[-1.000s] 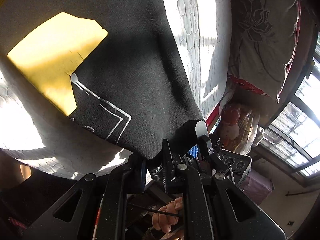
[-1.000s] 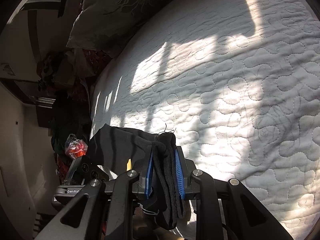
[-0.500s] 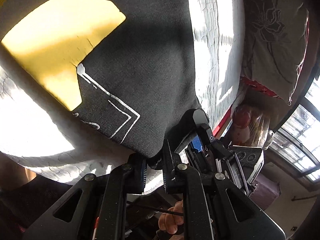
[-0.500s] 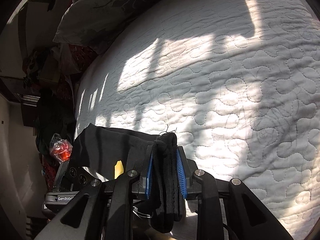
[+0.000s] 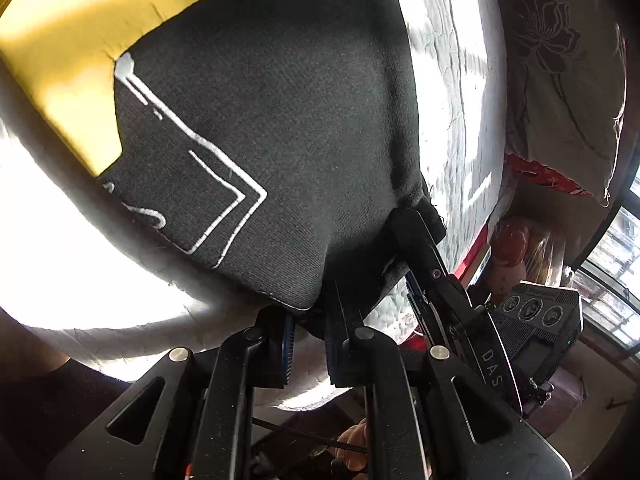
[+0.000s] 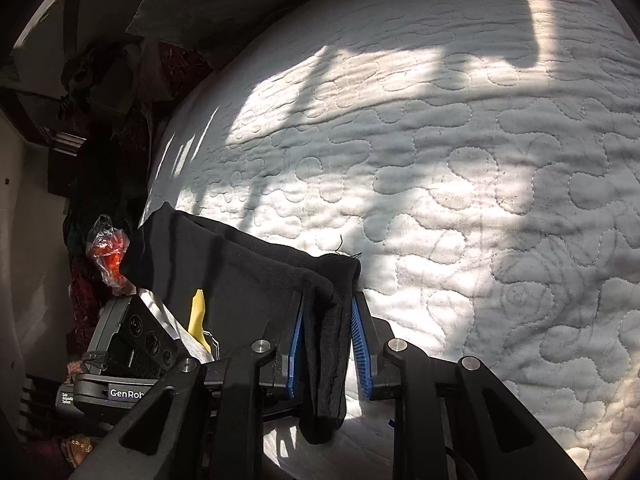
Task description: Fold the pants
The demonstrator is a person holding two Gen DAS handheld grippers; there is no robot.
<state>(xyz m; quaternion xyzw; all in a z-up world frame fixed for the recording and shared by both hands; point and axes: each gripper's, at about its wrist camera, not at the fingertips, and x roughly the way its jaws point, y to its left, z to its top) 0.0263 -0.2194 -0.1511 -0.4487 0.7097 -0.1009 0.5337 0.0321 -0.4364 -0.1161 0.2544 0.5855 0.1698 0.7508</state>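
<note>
Black pants (image 5: 280, 120) with a yellow panel (image 5: 80, 40) and white line print (image 5: 224, 200) lie spread on the white quilted mattress (image 5: 448, 80). My left gripper (image 5: 308, 320) is shut on their near hem edge. Just to its right, a finger (image 5: 420, 248) of the other gripper pinches the adjoining corner. In the right wrist view the pants (image 6: 240, 272) drape from my right gripper (image 6: 326, 320). Its jaws are closing, with a bunched fold of black cloth between the blue pads (image 6: 296, 344) and hanging down below them.
The mattress (image 6: 440, 160) stretches wide ahead of the right gripper, streaked with sun and shadow. A floral pillow (image 5: 560, 60) lies at the bed's head, and a window (image 5: 616, 272) is beyond. A red plastic bag (image 6: 108, 252) and clutter sit beside the bed. A hand (image 5: 352, 444) shows below.
The left gripper has moved in closer to the pants, which now fill more of its view. The right gripper has rolled and tipped lower toward the mattress, still holding the cloth.
</note>
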